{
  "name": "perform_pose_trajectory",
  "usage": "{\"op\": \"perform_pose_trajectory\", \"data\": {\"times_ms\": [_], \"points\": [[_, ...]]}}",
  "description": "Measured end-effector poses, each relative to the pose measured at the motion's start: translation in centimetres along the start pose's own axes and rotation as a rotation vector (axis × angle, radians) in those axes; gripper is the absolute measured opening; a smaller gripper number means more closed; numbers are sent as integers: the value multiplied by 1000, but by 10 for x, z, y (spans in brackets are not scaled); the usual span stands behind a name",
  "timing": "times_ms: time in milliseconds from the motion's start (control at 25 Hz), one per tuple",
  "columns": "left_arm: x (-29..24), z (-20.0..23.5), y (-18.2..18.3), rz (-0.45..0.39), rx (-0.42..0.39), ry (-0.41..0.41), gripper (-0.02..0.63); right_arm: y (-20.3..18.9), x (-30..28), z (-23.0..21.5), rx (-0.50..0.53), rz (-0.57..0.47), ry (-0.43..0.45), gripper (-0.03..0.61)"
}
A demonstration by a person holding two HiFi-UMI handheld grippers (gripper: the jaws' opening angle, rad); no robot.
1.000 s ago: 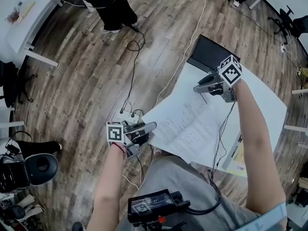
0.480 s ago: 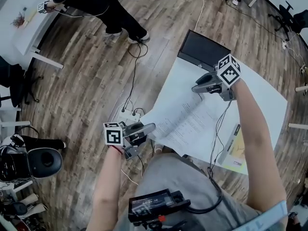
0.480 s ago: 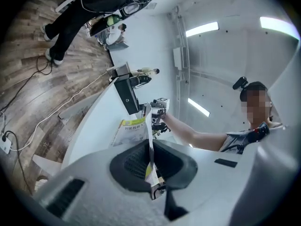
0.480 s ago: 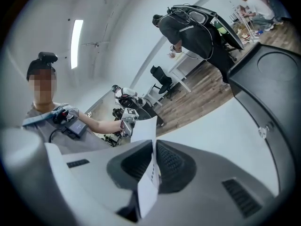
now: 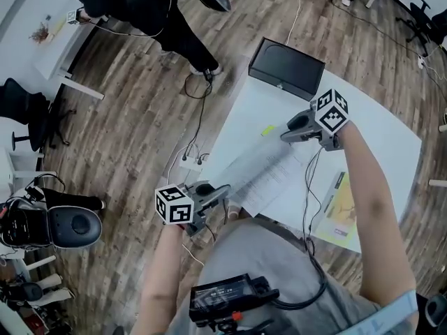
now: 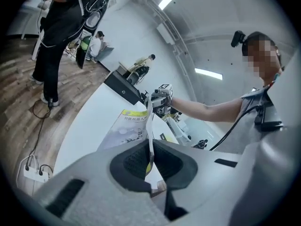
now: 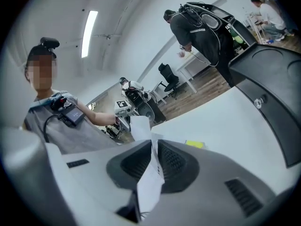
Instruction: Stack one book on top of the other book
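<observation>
A thin white book (image 5: 260,175) with printed pages hangs over the white table (image 5: 391,128), held by opposite corners and tilted on edge. My left gripper (image 5: 222,190) is shut on its near corner, off the table's left edge. My right gripper (image 5: 286,135) is shut on its far corner. In the left gripper view the book's edge (image 6: 149,126) runs from my left gripper (image 6: 149,157) up to the right one (image 6: 160,98). In the right gripper view the page (image 7: 146,135) sits pinched in my right gripper (image 7: 153,166). A second book with a yellow cover (image 5: 336,204) (image 6: 129,128) lies flat on the table.
A black box (image 5: 286,67) (image 7: 268,79) stands at the table's far end, with a small yellow note (image 5: 267,129) near it. A power strip (image 5: 188,160) and cables lie on the wooden floor. A person in black (image 5: 140,5) stands beyond, and a chair (image 5: 70,225) is at left.
Both grippers have carried the white book along over the table. The left gripper has rolled, and the book now looks narrower and more on edge.
</observation>
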State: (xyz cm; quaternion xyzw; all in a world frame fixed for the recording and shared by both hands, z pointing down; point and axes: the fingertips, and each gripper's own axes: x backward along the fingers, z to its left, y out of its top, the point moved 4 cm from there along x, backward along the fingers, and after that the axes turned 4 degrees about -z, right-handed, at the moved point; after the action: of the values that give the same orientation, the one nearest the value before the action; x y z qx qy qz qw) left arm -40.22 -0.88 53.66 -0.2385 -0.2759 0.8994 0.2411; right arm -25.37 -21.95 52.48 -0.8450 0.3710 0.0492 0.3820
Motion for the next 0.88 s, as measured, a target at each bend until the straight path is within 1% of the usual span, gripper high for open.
{"op": "perform_pose_trajectory", "data": {"times_ms": [160, 320, 440, 560, 680, 800, 880], "points": [[-6, -8, -13, 17, -37, 53, 26, -14, 0, 0, 50, -44, -1, 43], [-13, -10, -25, 38, -86, 110, 26, -28, 0, 0, 104, -66, 10, 43], [-16, -13, -32, 51, -117, 149, 26, -34, -1, 0, 146, -74, 21, 43], [-20, -16, -37, 78, -176, 187, 26, -38, -2, 1, 200, -65, 23, 43], [-25, -18, -43, 112, -268, 228, 26, -42, -2, 3, 294, -40, -3, 43], [-31, -21, -48, 173, -417, 282, 26, -44, -3, 9, 425, 0, -55, 43], [-35, -24, -52, 215, -501, 318, 26, -46, -3, 13, 515, 38, -99, 43]]}}
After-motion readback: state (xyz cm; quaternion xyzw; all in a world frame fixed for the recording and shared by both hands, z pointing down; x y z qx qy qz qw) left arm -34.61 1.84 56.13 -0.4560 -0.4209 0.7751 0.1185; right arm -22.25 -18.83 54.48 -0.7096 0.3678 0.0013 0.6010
